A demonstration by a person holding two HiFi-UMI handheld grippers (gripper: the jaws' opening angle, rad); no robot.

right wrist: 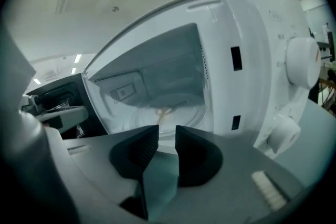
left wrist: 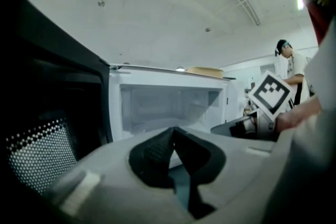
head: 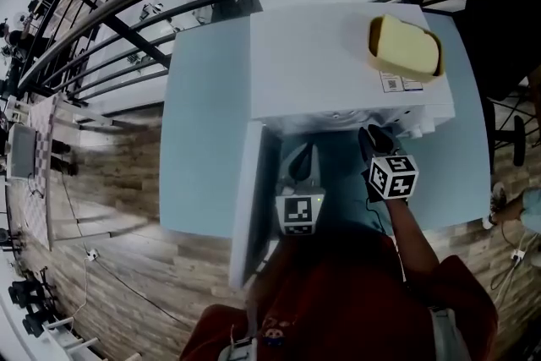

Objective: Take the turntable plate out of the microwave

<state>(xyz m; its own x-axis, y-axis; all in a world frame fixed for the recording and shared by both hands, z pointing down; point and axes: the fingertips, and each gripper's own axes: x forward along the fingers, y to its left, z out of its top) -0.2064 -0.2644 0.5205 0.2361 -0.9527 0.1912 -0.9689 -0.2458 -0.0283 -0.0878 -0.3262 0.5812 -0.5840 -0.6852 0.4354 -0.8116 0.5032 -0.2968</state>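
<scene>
The white microwave [head: 338, 63] stands on a pale blue table [head: 199, 139] with its door [head: 248, 207] swung open to the left. In the right gripper view the clear glass turntable plate [right wrist: 168, 111] lies flat on the cavity floor. My right gripper [right wrist: 167, 135] hovers just outside the opening, tilted; its jaws stand a little apart with nothing between them. My left gripper [left wrist: 174, 131] is shut and empty, level in front of the cavity [left wrist: 168, 107], beside the door's inner side [left wrist: 58, 113]. From above, both grippers [head: 300, 161] [head: 372, 135] sit at the opening.
A yellow block-shaped object [head: 404, 46] lies on top of the microwave. Two white knobs [right wrist: 302, 63] [right wrist: 283, 131] sit on the control panel right of the opening. A black railing [head: 127, 4] runs behind the table. A person [left wrist: 287, 63] stands in the background.
</scene>
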